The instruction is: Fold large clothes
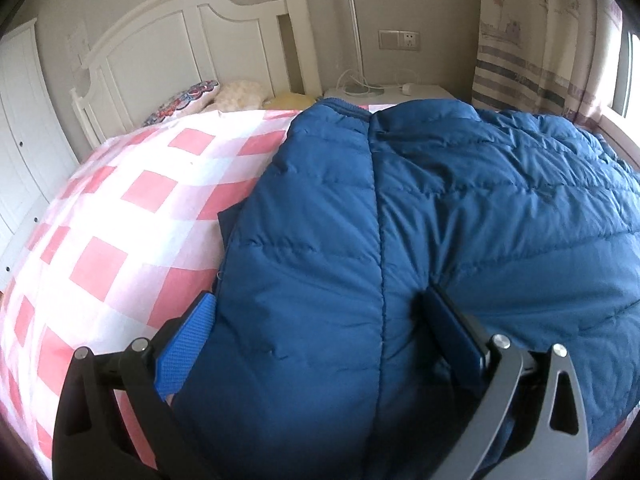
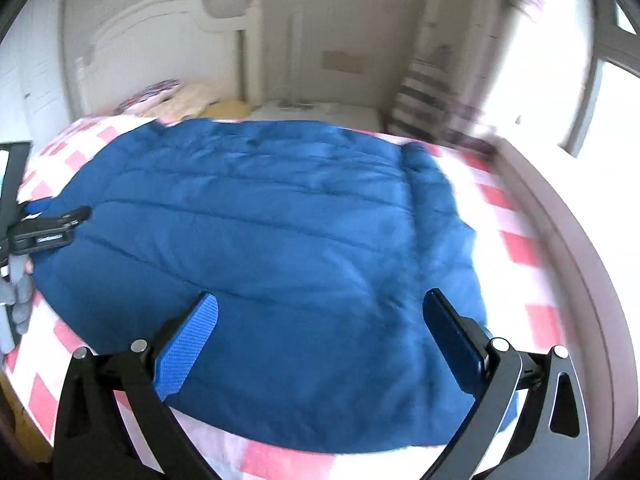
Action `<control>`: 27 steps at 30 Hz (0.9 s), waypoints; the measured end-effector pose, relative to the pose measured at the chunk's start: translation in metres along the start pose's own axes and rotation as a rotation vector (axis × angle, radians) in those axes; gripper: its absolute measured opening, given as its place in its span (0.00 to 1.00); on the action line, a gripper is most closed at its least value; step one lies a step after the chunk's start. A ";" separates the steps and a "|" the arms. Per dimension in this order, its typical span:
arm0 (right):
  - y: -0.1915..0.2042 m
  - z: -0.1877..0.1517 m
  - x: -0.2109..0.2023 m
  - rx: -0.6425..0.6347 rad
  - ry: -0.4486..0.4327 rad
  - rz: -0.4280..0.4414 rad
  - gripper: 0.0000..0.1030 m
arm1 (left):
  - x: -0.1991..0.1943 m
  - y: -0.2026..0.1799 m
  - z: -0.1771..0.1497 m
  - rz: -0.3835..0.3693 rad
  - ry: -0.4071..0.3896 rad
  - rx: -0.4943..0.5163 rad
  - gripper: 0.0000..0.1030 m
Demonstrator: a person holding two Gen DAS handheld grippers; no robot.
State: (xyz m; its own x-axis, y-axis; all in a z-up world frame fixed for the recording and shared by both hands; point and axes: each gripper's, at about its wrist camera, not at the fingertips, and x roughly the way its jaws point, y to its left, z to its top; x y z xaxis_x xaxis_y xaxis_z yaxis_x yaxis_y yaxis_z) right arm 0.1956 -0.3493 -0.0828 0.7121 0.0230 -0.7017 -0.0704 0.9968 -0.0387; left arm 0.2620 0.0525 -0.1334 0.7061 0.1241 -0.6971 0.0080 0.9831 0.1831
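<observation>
A blue quilted down jacket (image 1: 420,240) lies spread on a bed with a pink and white checked sheet (image 1: 132,208). My left gripper (image 1: 316,308) is open, its fingers straddling the jacket's left part, pressed into the padding near its edge. In the right wrist view the jacket (image 2: 260,220) fills the middle of the bed. My right gripper (image 2: 320,312) is open and empty, just above the jacket's near edge. The left gripper (image 2: 52,228) shows at the far left of the right wrist view, at the jacket's left edge.
A white headboard (image 1: 180,40) stands at the far end, with pillows (image 1: 188,100) and a plush toy below it. A white nightstand (image 1: 400,92) holds a lamp and cable. A curtain (image 1: 532,40) and window are on the right. A raised bed frame edge (image 2: 560,240) runs along the right.
</observation>
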 end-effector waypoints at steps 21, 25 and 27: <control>-0.058 -0.068 -0.056 0.342 -0.013 0.208 0.95 | 0.002 0.007 0.000 -0.046 0.002 -0.028 0.98; -0.071 -0.095 -0.055 0.443 0.074 0.254 0.95 | 0.003 0.007 0.000 -0.046 0.002 -0.028 0.98; -0.076 -0.099 -0.049 0.485 0.083 0.276 0.95 | 0.003 0.008 0.000 -0.046 0.002 -0.027 0.98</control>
State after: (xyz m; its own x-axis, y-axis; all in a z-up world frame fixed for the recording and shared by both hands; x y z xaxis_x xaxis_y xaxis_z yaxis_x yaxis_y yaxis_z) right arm 0.0972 -0.4334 -0.1160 0.6541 0.3016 -0.6937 0.0968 0.8762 0.4722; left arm 0.2641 0.0603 -0.1339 0.7040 0.0790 -0.7058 0.0210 0.9910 0.1319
